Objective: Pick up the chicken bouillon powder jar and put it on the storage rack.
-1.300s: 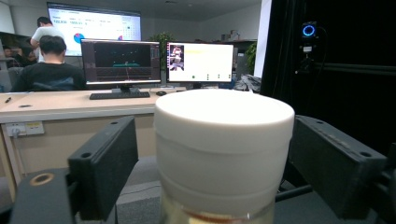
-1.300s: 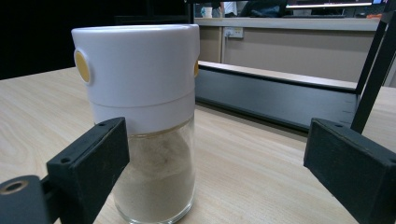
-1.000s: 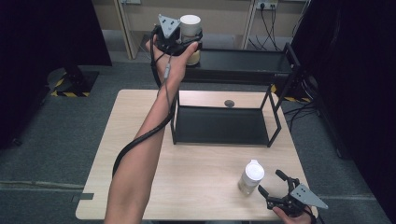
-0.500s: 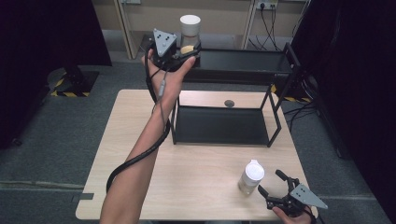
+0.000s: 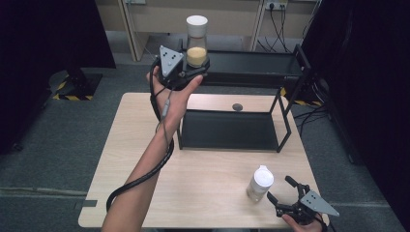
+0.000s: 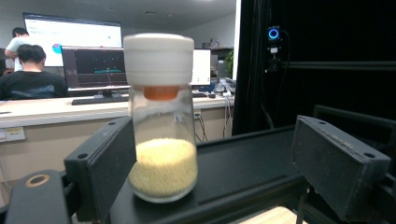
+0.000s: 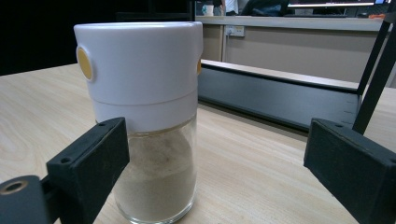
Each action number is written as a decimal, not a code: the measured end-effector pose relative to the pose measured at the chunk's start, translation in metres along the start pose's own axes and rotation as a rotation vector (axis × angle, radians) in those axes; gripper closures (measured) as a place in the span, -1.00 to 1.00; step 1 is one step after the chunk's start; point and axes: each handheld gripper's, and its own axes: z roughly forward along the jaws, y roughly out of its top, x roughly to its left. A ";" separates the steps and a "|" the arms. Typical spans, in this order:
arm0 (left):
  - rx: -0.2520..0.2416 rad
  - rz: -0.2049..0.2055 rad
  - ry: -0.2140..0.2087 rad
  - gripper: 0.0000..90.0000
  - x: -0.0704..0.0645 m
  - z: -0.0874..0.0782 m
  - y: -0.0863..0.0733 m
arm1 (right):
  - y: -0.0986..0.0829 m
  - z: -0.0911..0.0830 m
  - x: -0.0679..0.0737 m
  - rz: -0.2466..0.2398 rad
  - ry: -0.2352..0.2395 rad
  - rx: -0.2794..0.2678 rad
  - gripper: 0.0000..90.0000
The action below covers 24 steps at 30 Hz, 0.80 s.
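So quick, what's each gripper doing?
Left gripper: open, jaws around the yellow jar.
Right gripper: open, at the brown jar.

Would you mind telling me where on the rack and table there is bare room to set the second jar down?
The top shelf is bare right of the yellow-grain jar; the lower shelf is bare throughout. The table is free left of the rack, apart from the forearm across it. The left gripper crowds the shelf's left end; the right gripper and powder jar crowd the front right corner.

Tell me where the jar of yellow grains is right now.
In the high view the jar of yellow grains stands upright at the left end of the rack's top shelf, between the open jaws of the left gripper, unclamped.
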 end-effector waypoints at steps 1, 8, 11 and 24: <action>-0.001 -0.005 0.000 -0.70 0.000 -0.001 -0.002 | 0.000 0.000 0.000 -0.001 0.000 0.000 -0.85; 0.008 -0.004 -0.004 -0.70 0.002 -0.009 -0.016 | 0.000 0.000 0.000 0.000 -0.001 -0.002 -0.85; 0.014 -0.002 -0.011 -0.70 0.002 -0.013 -0.022 | 0.000 0.000 0.000 0.001 -0.001 -0.001 -0.85; 0.036 0.008 -0.041 -0.70 -0.003 -0.026 -0.054 | -0.001 0.000 0.000 0.001 -0.002 -0.003 -0.85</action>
